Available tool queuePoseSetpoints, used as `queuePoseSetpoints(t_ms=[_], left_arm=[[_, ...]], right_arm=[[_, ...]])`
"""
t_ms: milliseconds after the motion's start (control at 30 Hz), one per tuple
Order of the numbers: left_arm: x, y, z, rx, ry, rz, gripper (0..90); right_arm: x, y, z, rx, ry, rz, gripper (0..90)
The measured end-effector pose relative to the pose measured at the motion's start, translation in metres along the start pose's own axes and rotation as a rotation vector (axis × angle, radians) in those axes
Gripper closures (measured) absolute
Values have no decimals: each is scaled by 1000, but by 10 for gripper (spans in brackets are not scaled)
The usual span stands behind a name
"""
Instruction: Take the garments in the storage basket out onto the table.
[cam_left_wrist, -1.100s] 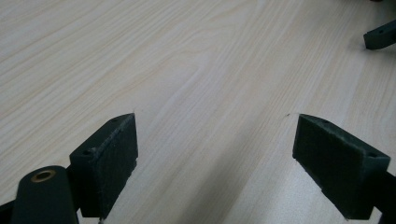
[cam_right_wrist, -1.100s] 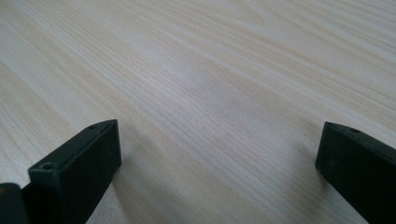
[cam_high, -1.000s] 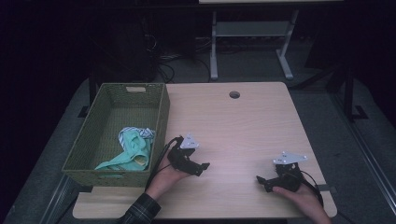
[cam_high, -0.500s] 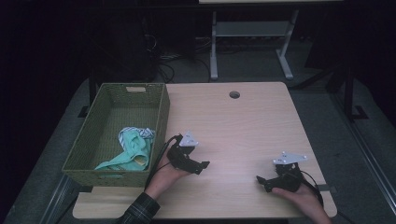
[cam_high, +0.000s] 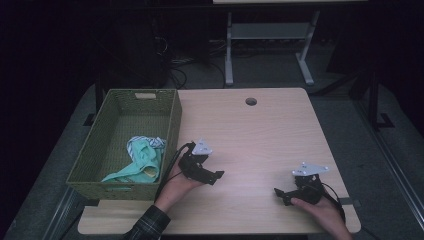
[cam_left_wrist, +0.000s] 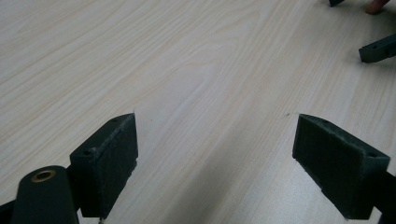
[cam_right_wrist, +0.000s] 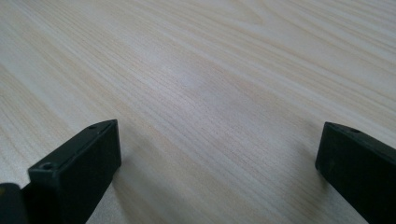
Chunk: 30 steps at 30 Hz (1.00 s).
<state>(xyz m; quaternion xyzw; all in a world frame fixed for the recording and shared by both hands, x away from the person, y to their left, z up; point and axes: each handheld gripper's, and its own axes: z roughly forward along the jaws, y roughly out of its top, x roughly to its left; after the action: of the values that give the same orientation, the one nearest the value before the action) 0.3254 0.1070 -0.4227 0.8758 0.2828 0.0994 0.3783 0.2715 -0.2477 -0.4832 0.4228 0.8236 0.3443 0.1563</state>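
The left gripper (cam_high: 216, 176) rests low on the table (cam_high: 260, 135), just beside the basket's (cam_high: 172, 125) near right corner, its jaws spread wide over bare wood with nothing between them; in the left gripper view the two pads (cam_left_wrist: 112, 154) stand far apart above the grain. The right gripper (cam_high: 278, 192) lies well apart from the basket, toward the table's near right corner, jaws likewise spread and empty. The nearest thing to handle is the bundle of cloth (cam_high: 142, 160), mint green with a striped piece on top, lying inside the basket against its right wall at the near end. If the work is to take that cloth, the left gripper would do best to lift clear over the woven rim, come down on a raised fold rather than a flat part, and close fully before pulling, so the fabric does not slip or drag the basket. How many pieces make up the bundle is hard to tell, and the basket's wall hides its lower edge.
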Motion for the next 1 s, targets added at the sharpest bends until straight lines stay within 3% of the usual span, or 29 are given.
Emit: queuePoseSetpoints(t_ms=[1000], left_arm=[[4,16,-12,-16,-7,2,136]], right_arm=[[0,0,0,0,1,0,0]])
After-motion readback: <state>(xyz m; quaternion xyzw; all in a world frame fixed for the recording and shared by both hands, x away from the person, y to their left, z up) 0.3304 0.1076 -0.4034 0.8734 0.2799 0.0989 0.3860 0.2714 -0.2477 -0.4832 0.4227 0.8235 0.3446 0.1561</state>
